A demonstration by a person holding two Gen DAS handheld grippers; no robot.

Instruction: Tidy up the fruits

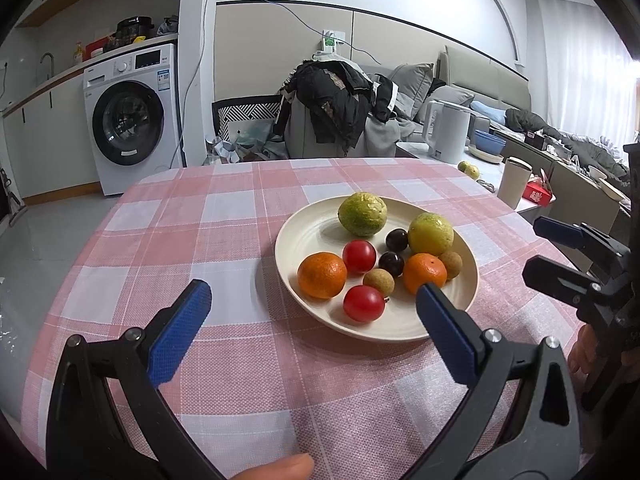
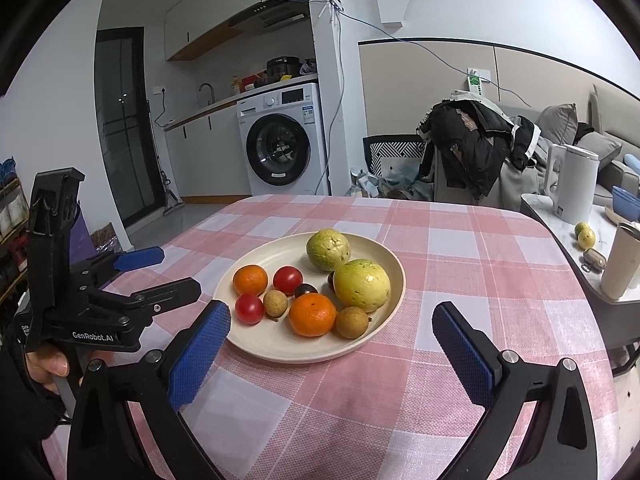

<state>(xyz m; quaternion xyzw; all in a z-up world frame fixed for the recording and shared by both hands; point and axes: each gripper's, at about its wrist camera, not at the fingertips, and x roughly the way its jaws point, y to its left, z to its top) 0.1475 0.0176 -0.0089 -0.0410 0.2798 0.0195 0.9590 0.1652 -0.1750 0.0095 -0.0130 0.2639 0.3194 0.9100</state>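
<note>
A cream plate [image 1: 296, 236] [image 2: 256, 344] sits on the pink checked tablecloth [image 1: 200, 220] [image 2: 460, 248]. It holds two green-yellow fruits [image 1: 363, 214] [image 2: 362, 285], two oranges [image 1: 322, 275] [image 2: 312, 314], two red tomatoes [image 1: 363, 303] [image 2: 249, 309], two dark plums [image 1: 391, 264] [image 2: 306, 290] and two brown longans [image 1: 378, 282] [image 2: 351, 322]. My left gripper [image 1: 312, 300] is open and empty, just near and left of the plate. My right gripper [image 2: 332, 324] is open and empty, near the plate's front edge. Each gripper shows in the other's view: the right gripper [image 1: 560, 252] and the left gripper [image 2: 160, 272].
A side table at the right carries a white kettle [image 1: 446, 130] [image 2: 572, 184], a cream cup [image 1: 514, 182] [image 2: 622, 260], blue bowls [image 1: 490, 142] and two small green fruits [image 1: 469, 169] [image 2: 585, 235]. A chair draped with dark clothes [image 1: 332, 108] [image 2: 476, 148] stands behind the table.
</note>
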